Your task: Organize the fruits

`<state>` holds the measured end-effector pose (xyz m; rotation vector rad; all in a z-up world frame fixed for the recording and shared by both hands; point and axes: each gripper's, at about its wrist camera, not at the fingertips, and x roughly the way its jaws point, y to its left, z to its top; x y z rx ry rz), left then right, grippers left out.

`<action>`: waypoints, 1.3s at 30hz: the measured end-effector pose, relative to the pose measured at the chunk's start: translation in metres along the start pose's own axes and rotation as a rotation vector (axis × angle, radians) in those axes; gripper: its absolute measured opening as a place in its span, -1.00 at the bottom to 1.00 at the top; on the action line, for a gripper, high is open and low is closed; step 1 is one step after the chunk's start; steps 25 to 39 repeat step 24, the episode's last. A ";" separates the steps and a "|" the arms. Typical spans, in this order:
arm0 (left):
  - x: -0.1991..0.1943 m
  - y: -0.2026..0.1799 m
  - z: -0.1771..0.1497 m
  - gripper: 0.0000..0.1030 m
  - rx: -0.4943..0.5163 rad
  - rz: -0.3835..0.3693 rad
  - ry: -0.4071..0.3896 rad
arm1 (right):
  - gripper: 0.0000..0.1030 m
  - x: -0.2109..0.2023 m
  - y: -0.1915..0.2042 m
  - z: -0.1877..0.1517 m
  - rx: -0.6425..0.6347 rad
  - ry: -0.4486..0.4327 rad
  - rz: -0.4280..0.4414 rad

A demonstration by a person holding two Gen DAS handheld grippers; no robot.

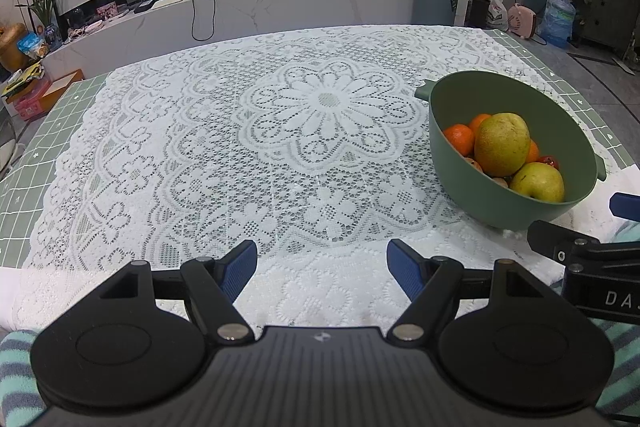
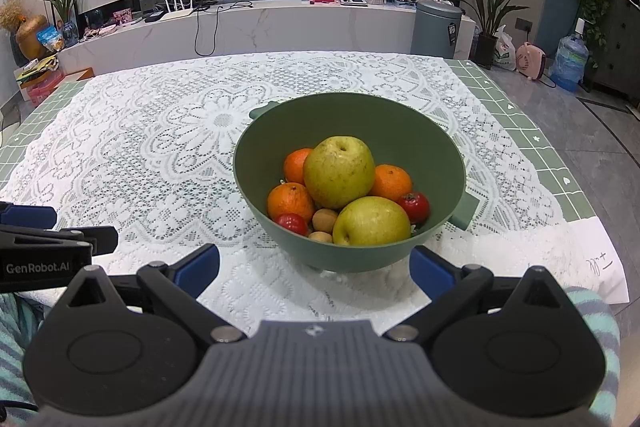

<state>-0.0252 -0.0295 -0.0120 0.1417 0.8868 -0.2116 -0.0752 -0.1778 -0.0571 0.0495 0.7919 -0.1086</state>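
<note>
**Both tools spread wide, fruit heaped in the green bowl**

The left tool hangs low over the near edge of the tabletop, its blue fingers spread wide with nothing between them — only lace below. The right tool sits beside it, also released and empty, its fingers flanking the near side of the bowl without touching it, as far as the view shows.

The bowl stands on the lace cloth toward the near right part of the tabletop. In it, a large pear rides on top of the pile, with a second pear at the near rim. Three oranges ring the top pear, one at the back left, one at the front left, one at the right. Two small red fruits lie low in the bowl — one right, one near left — and two small brown fruits sit between them.

The green grid mat shows past the lace along the right and left edges.
</note>
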 end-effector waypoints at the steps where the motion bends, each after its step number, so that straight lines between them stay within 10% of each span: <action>1: 0.000 0.000 0.000 0.69 0.000 0.000 0.000 | 0.90 0.000 0.000 0.000 0.000 0.000 0.000; 39: -0.004 0.002 0.001 0.68 -0.008 -0.007 -0.019 | 0.90 0.000 0.000 -0.001 0.002 0.005 0.001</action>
